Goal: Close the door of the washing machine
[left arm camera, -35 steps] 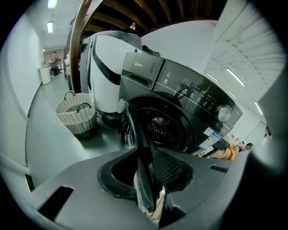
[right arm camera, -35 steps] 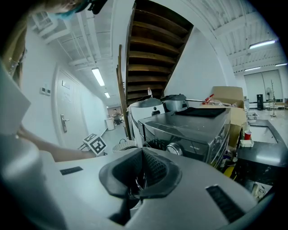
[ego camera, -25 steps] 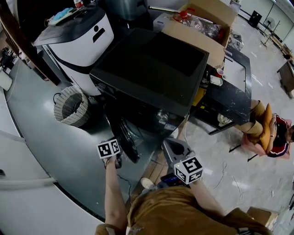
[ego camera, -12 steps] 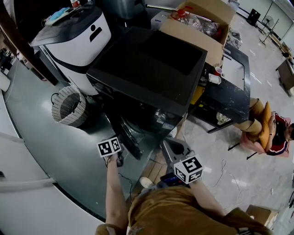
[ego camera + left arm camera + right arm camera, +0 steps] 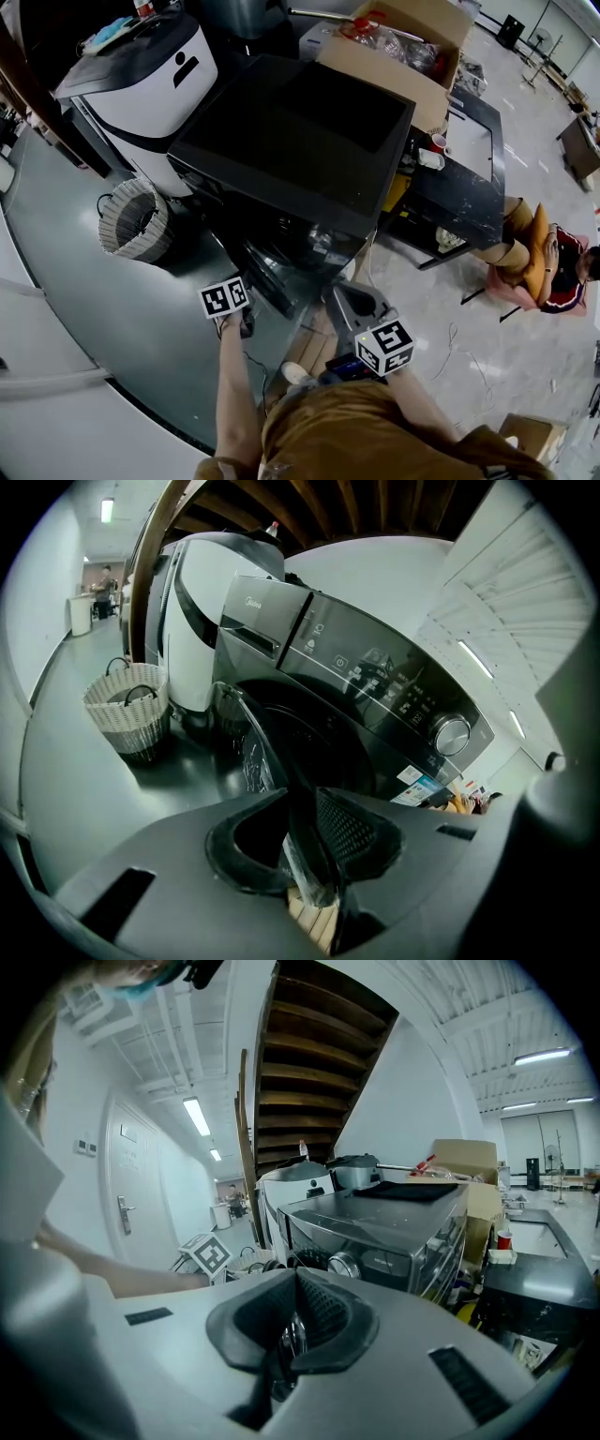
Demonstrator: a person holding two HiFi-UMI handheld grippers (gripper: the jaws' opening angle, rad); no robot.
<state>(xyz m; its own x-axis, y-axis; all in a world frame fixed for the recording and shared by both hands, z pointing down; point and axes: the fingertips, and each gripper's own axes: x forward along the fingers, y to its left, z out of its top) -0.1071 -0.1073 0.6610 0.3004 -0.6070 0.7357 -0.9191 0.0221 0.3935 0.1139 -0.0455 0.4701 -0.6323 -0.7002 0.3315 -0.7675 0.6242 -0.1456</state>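
Note:
The black front-loading washing machine (image 5: 300, 141) stands in the middle of the head view. Its round door (image 5: 267, 281) is swung out toward me. My left gripper (image 5: 248, 314) is at the door's free edge. In the left gripper view the door rim (image 5: 258, 752) runs between the jaws of my left gripper (image 5: 305, 841). They are closing, and the pads pinch the rim. Behind the door gapes the dark drum opening (image 5: 309, 742). My right gripper (image 5: 342, 292) hangs to the right of the door and touches nothing. Seen from its own camera, my right gripper (image 5: 292, 1321) has its pads together with nothing held.
A woven basket (image 5: 136, 220) sits on the floor left of the washer, beside a white machine (image 5: 141, 80). A cardboard box (image 5: 403, 47) and a black table (image 5: 459, 178) stand to the right. A person (image 5: 544, 262) sits at the far right.
My left gripper has edged toward the machine with the door rim, and the door has swung in slightly. The right gripper has stayed where it was.

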